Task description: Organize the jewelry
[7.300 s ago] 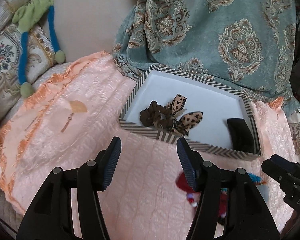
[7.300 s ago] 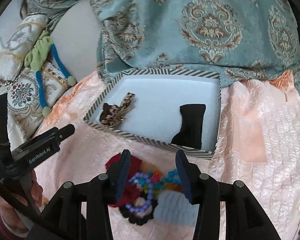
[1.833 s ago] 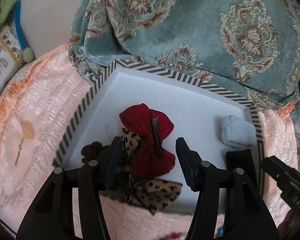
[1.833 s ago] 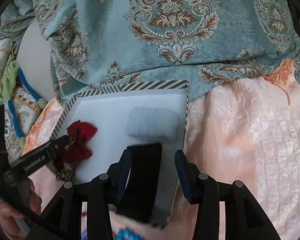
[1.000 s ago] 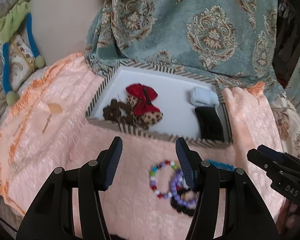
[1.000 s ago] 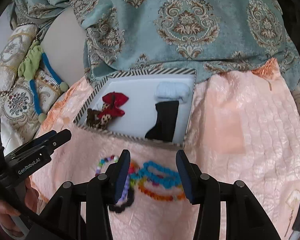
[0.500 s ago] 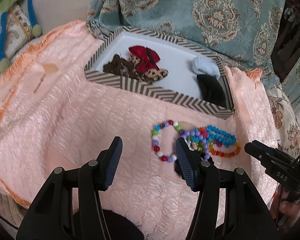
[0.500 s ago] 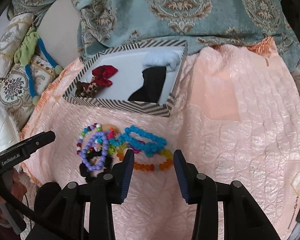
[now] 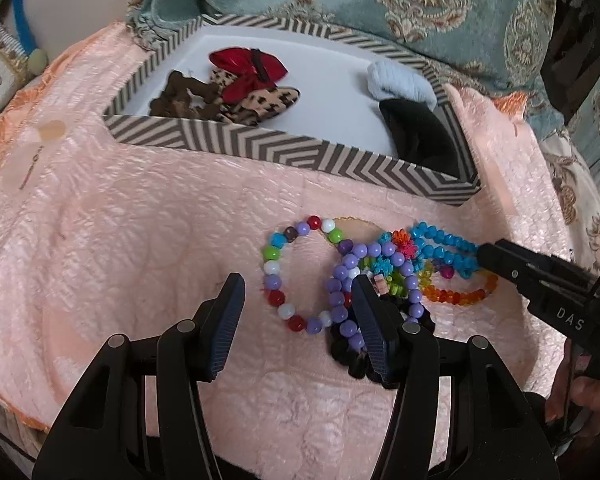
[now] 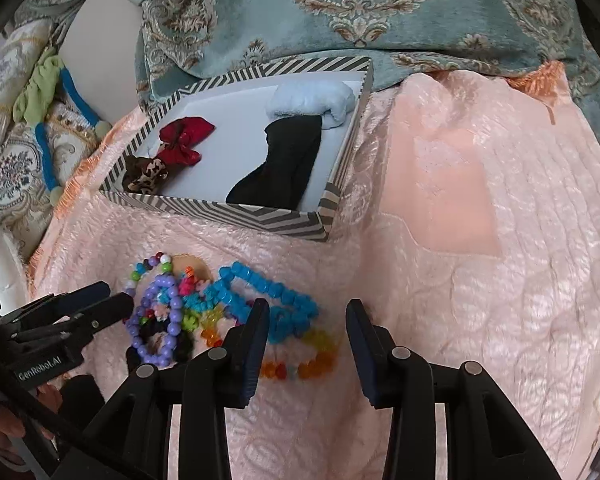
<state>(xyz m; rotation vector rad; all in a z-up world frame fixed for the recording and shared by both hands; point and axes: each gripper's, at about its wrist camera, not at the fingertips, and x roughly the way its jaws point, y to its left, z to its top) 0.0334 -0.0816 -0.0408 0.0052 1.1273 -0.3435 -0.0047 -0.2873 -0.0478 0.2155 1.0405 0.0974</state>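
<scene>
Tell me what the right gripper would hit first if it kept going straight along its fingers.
Most likely the orange-and-yellow translucent bead bracelet, which lies between the closing fingers of the right gripper, with the bright blue bead bracelet just past it. Neither is touched yet; depth through the fisheye is uncertain.

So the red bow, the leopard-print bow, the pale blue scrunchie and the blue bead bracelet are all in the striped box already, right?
Not quite. The blue bead bracelet lies on the pink quilt in front of the striped box, as the right wrist view shows. The red bow, leopard-print bow and pale blue scrunchie are inside.
</scene>
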